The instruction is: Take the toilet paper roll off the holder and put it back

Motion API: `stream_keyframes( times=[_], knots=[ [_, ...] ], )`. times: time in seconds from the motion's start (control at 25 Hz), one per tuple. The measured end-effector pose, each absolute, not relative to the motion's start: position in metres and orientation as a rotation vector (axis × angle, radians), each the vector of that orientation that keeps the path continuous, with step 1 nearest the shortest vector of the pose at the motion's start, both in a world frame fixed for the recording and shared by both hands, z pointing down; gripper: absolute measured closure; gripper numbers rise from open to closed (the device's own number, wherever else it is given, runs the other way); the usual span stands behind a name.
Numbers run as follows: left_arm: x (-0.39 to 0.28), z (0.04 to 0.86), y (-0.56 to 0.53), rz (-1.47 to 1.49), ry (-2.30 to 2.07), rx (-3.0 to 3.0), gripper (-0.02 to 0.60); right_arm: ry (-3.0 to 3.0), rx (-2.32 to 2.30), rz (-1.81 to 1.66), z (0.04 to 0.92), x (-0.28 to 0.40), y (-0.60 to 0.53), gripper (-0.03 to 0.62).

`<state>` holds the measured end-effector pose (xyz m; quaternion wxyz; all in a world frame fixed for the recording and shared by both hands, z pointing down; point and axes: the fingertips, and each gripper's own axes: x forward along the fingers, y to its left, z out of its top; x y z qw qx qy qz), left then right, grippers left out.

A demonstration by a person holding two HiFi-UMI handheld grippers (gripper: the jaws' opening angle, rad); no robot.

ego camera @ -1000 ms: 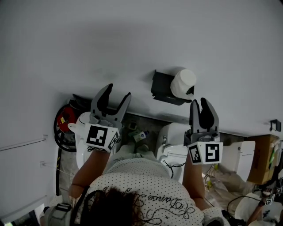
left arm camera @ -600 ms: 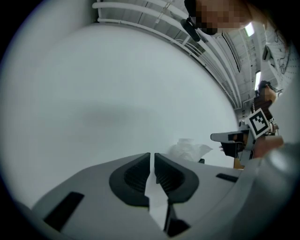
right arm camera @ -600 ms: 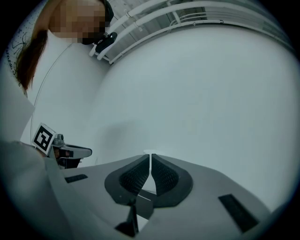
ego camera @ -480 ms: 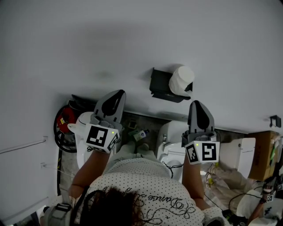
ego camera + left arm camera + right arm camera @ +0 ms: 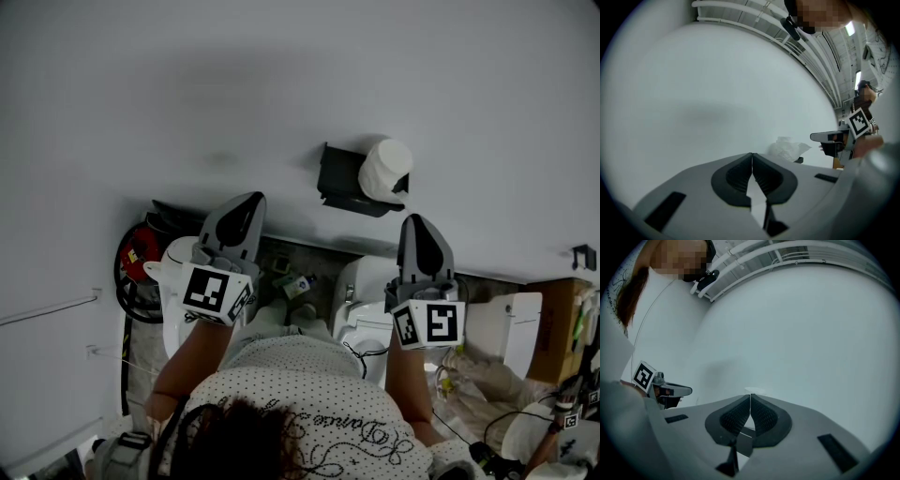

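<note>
Roll: toilet paper roll [image 5: 386, 171] sits on the black holder [image 5: 337, 180], up on the wall [image 5: 281, 75].
Left gripper [image 5: 251, 199]: jaws just snapped together, empty, below-left of the roll.
Right gripper [image 5: 419, 221]: clenched, empty, below the roll.

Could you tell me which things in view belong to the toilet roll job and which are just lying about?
For the job: toilet paper roll, on the black wall holder.
Lying about: red item with black cable, white fixtures, cardboard box.
</note>
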<state>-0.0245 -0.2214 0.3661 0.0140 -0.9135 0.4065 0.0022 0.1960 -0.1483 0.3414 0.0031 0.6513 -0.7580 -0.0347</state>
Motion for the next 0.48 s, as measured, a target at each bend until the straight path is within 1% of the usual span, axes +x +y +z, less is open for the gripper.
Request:
stream_keyframes(
  times=[0.48],
  knots=[
    [-0.0265,0.3621,-0.2198,0.016,1.263,-2.84,0.577,-2.372,2.054,-0.117,0.3384,0.1954,-0.1458,0.577]
  ],
)
